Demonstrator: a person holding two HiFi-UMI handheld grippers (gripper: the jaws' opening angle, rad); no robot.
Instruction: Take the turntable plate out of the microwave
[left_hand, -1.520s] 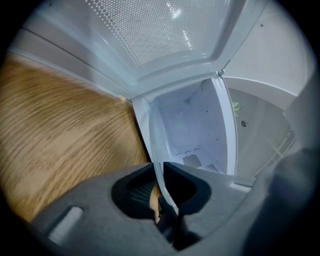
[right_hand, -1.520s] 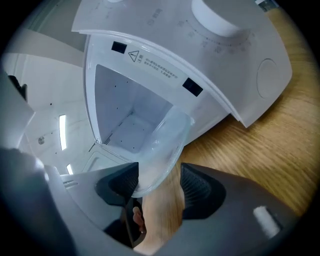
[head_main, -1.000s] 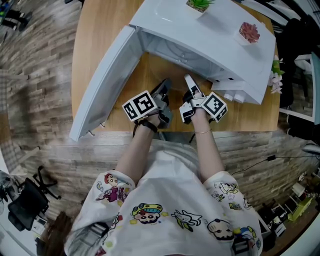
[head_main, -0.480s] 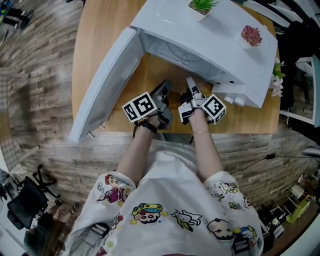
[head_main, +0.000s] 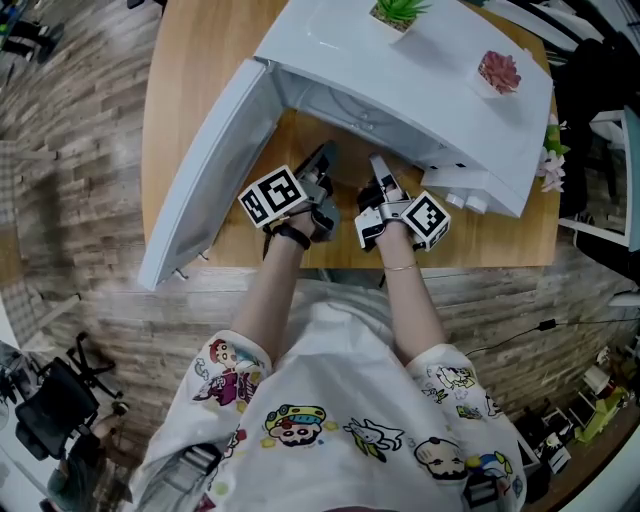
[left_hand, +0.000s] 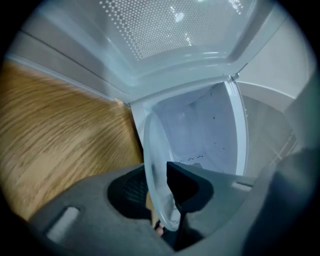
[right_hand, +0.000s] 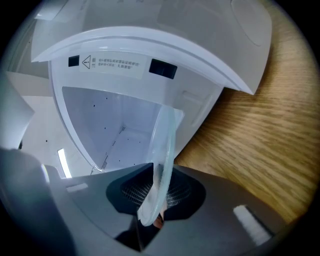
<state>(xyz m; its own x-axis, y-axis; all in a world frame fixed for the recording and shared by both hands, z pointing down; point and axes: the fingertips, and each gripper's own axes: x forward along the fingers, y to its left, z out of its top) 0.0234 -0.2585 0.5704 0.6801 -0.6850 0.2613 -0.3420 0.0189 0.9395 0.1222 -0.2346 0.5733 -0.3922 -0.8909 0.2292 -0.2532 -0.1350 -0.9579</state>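
The white microwave (head_main: 400, 70) stands on the wooden table with its door (head_main: 205, 170) swung open to the left. Both grippers are at the mouth of the cavity. The clear glass turntable plate (right_hand: 162, 145) stands on edge between the pads of my right gripper (right_hand: 157, 192). Those jaws have just been closing and now press on it. The same plate (left_hand: 156, 165) runs between the jaws of my left gripper (left_hand: 157, 197). These have just been opening: one pad stands back from the glass. In the head view the left gripper (head_main: 322, 165) and right gripper (head_main: 382, 178) sit side by side.
Two small potted plants (head_main: 398, 10) (head_main: 497, 65) stand on the microwave's top. Its knobs (head_main: 468, 192) jut out at the right front. The open door walls off the left side. The table's near edge (head_main: 330, 262) is just behind my wrists. An office chair (head_main: 50, 400) is on the floor.
My left gripper has shifted a little left and toward the microwave. The right gripper stayed in place and rolled slightly.
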